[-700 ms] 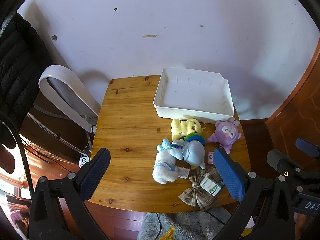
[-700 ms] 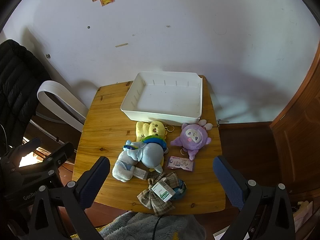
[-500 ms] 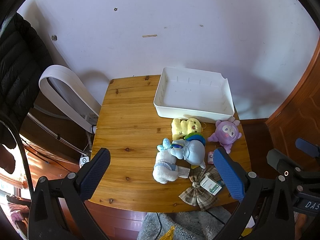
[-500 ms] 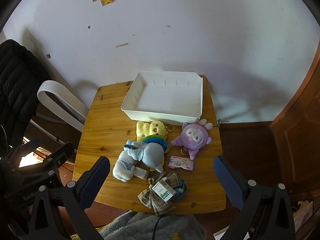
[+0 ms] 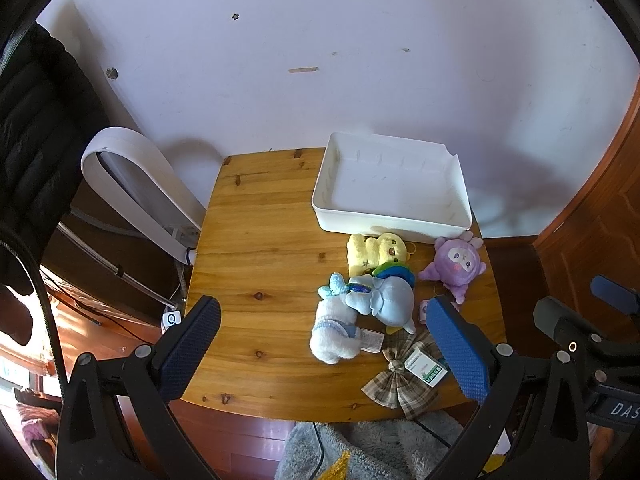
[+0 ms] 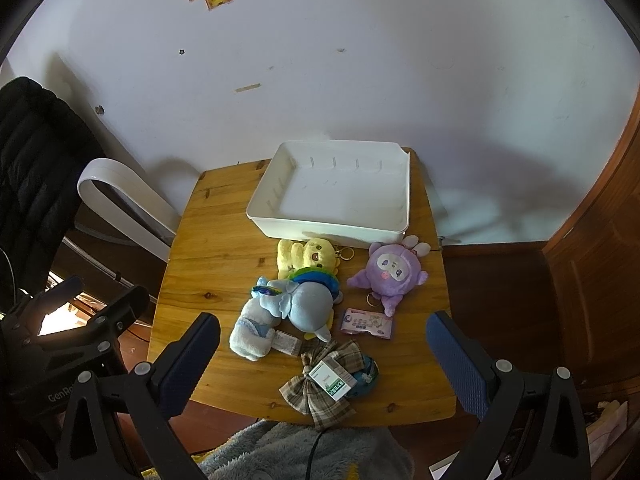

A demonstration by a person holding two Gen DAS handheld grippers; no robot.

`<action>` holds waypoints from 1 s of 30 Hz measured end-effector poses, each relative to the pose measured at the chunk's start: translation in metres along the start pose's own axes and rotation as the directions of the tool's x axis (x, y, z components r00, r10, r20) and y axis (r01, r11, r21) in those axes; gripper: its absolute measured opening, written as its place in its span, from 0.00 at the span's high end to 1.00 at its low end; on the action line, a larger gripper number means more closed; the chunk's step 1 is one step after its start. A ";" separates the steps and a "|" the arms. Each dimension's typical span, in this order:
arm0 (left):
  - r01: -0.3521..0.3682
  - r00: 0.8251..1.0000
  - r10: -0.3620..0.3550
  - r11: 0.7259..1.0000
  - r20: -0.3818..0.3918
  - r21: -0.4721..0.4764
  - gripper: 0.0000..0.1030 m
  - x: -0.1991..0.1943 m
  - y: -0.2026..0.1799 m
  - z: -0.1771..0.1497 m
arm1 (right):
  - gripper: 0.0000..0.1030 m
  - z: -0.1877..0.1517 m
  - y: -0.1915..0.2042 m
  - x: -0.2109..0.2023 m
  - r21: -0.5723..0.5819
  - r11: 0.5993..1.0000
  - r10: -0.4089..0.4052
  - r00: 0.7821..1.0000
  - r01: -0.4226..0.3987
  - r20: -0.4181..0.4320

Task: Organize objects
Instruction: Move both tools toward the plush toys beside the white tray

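wood table [image 6: 208, 264] vs white wall [image 6: 360, 60]; both grippers' jaws spread, holding nothing.

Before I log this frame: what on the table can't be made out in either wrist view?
- Teal item, right wrist view: mostly hidden under the plaid bow.
- Bow tag text: too small.
- Pink packet, left wrist view: covered by the left hand-held gripper finger.
- Yellow plush: lower half under the blue plush.

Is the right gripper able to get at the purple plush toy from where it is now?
Probably yes. The right gripper is open and holds nothing, and the purple plush toy lies alone on the wooden table, apart from the piled toys, nothing on top. The white tray sits just behind it.
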State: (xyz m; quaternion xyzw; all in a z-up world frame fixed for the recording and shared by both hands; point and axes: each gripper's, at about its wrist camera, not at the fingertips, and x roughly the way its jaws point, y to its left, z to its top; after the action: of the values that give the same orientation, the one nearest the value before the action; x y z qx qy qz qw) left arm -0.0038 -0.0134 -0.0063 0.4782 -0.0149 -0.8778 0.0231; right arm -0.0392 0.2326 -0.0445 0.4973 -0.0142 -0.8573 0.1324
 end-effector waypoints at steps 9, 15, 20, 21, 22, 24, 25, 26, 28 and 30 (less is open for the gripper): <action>-0.006 1.000 0.006 1.000 -0.011 -0.004 0.01 0.002 0.002 0.001 | 0.00 -0.002 0.003 0.002 0.000 1.000 -0.008 1.000 0.008 -0.010; -0.008 1.000 0.008 1.000 -0.019 -0.001 0.01 0.004 0.003 0.000 | 0.00 -0.006 0.007 0.003 -0.025 0.999 -0.030 0.999 0.031 0.014; -0.005 1.000 0.005 1.000 -0.030 0.004 0.01 0.007 0.004 0.000 | 0.00 -0.009 0.011 0.005 -0.048 0.998 -0.041 0.999 0.042 0.026; -0.004 0.999 0.004 1.000 -0.032 0.005 0.01 0.008 0.004 0.000 | 0.00 -0.009 0.011 0.007 -0.045 0.998 -0.033 0.999 0.034 0.022; -0.003 0.999 0.003 1.000 -0.035 0.006 0.01 0.009 0.005 0.000 | 0.00 -0.009 0.009 0.010 -0.037 0.999 -0.018 1.000 0.019 0.011; 0.000 0.999 0.000 1.000 -0.038 0.008 0.01 0.011 0.006 -0.001 | 0.00 -0.010 0.007 0.013 -0.026 1.000 0.003 1.000 -0.002 0.003; 0.002 0.999 -0.002 1.000 -0.040 0.007 0.01 0.012 0.007 -0.001 | 0.00 -0.011 0.006 0.015 -0.020 1.000 0.015 1.000 -0.015 -0.001; 0.004 0.999 -0.004 1.000 -0.041 0.006 0.01 0.013 0.008 0.000 | 0.00 -0.012 0.005 0.017 -0.017 1.000 0.016 1.000 -0.016 -0.003; 0.004 0.999 -0.004 1.000 -0.045 0.004 0.01 0.017 0.011 0.000 | 0.00 -0.015 0.003 0.020 -0.010 1.000 0.017 1.000 -0.017 -0.001; 0.002 0.999 -0.002 1.000 -0.054 0.001 0.01 0.022 0.015 0.001 | 0.00 -0.020 -0.002 0.028 -0.002 1.000 0.023 1.000 -0.023 -0.005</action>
State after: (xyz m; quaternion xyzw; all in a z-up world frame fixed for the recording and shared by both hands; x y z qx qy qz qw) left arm -0.0162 -0.0293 -0.0239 0.5016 -0.0141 -0.8647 0.0222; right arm -0.0360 0.2298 -0.0784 0.4992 -0.0189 -0.8544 0.1429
